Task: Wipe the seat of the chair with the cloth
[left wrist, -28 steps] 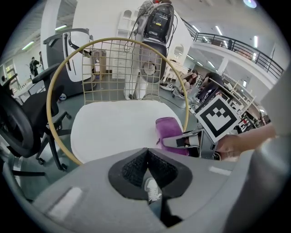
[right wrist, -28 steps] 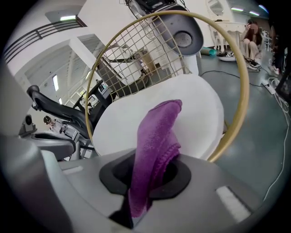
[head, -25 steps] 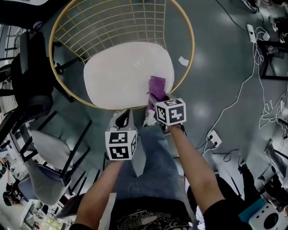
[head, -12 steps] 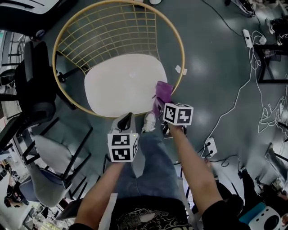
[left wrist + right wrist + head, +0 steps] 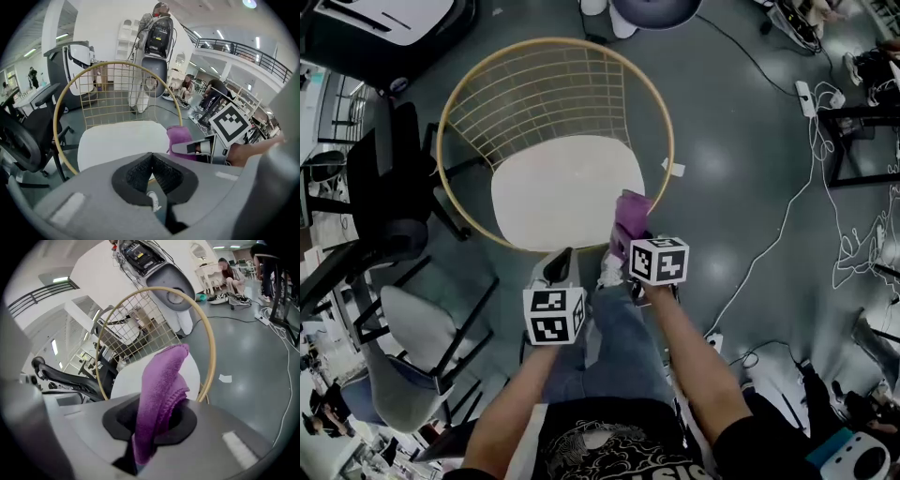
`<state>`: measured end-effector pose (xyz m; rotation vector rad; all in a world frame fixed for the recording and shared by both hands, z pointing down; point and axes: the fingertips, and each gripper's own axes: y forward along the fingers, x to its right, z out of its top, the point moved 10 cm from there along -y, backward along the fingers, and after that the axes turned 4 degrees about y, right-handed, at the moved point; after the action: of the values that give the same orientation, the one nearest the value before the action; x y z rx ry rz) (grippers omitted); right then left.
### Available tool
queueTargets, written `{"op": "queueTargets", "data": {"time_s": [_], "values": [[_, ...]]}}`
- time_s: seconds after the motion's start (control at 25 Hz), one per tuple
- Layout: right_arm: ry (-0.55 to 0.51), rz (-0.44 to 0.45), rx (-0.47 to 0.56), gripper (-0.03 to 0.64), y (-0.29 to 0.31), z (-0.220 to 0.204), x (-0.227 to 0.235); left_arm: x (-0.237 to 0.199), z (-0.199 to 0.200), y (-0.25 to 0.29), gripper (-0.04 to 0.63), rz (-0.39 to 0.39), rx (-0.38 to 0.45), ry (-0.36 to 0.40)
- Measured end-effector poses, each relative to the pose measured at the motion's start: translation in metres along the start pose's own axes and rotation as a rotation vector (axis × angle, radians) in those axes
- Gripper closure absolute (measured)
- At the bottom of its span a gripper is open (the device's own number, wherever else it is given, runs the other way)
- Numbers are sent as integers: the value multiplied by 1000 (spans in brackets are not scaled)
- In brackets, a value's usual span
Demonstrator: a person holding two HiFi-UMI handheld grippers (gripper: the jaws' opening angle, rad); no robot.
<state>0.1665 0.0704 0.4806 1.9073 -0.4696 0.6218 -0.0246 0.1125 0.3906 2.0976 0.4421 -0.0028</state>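
A round chair with a gold wire frame (image 5: 553, 89) is seen from above on a grey floor (image 5: 741, 141), and its white oval seat (image 5: 567, 192) lies bare in the middle of the frame. A purple fleecy cloth (image 5: 630, 217) is pinched between the jaws of the right gripper (image 5: 629, 240), with a long fold standing up out of them and a short tail hanging behind. The cloth is held over the seat's front right edge, just beside the gold rim; whether it touches the seat cannot be told. The left gripper (image 5: 560, 265) is held just short of the seat's front edge, its jaws pressed together with nothing between them. A white shoe (image 5: 609, 272) is seen on the floor between the two grippers. A black office chair (image 5: 384, 206) stands to the left of the wire chair, a small white scrap (image 5: 673, 169) lies near the rim on the right, and a white cable (image 5: 778, 234) trails across the floor further right.
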Motion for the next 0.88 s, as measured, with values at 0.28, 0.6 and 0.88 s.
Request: {"op": "queueTargets", "data": {"time_s": [0.28,0.6,0.88], "values": [[-115,34,69,555,-33,-19,-66,-2,-10,-38,600,-14,25,15],[-250,46,182,555,-82,-53,-151,-10,-23,-107,601,-39,116,19],[-355,39,284,555,-125,-78,-215,-13,-29,-164,601,-79,246,40]]}}
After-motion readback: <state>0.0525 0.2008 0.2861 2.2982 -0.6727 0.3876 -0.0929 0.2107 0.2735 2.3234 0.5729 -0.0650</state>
